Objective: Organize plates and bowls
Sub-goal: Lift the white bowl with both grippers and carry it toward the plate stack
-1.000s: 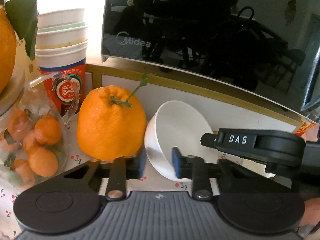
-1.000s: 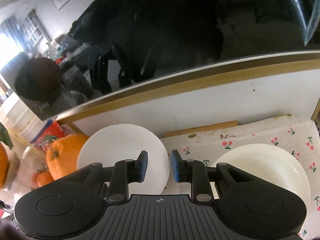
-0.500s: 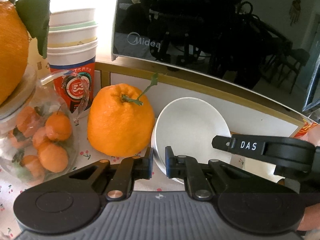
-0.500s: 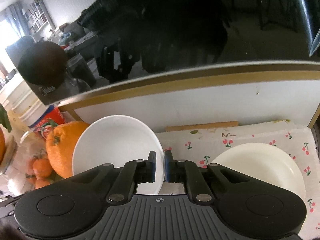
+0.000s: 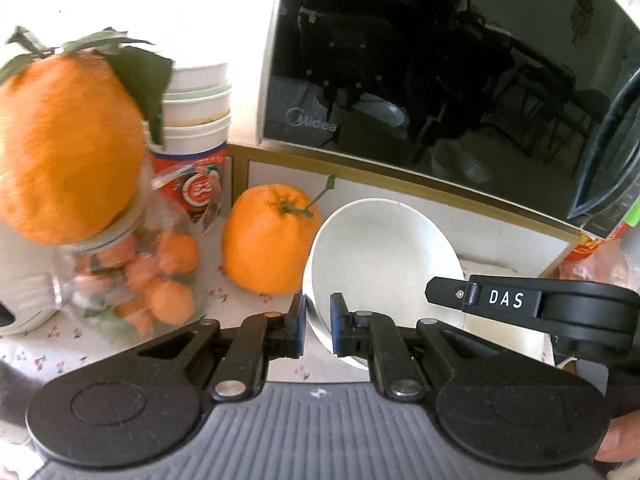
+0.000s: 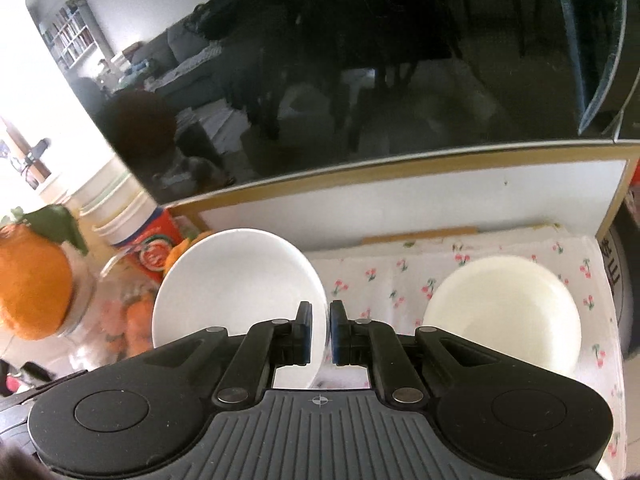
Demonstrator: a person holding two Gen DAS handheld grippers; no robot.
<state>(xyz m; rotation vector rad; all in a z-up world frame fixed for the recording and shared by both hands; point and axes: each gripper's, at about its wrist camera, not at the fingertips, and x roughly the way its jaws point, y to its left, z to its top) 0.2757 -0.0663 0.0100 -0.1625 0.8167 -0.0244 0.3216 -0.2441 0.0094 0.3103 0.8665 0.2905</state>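
A white bowl (image 5: 380, 260) hangs tilted between both grippers, its inside facing the cameras. My left gripper (image 5: 318, 320) is shut on the bowl's left rim, next to a big orange (image 5: 272, 240). In the right wrist view the same bowl (image 6: 236, 292) has its right rim pinched in my right gripper (image 6: 321, 332), which is shut on it. A cream plate (image 6: 504, 312) lies flat on the cherry-print cloth (image 6: 384, 280) to the right of the bowl. The right gripper's black body (image 5: 532, 308) shows at the bowl's right side in the left wrist view.
A dark-glass microwave (image 5: 440, 72) stands on a white shelf just behind. Left of the bowl are stacked paper cups (image 5: 196, 120) and a glass jar of small oranges (image 5: 140, 280) with a large leafy orange (image 5: 64, 148) on top.
Both grippers closed onto the bowl's rim, then rose and drew back with it. The bowl came up off the cloth and tilted more toward the cameras.
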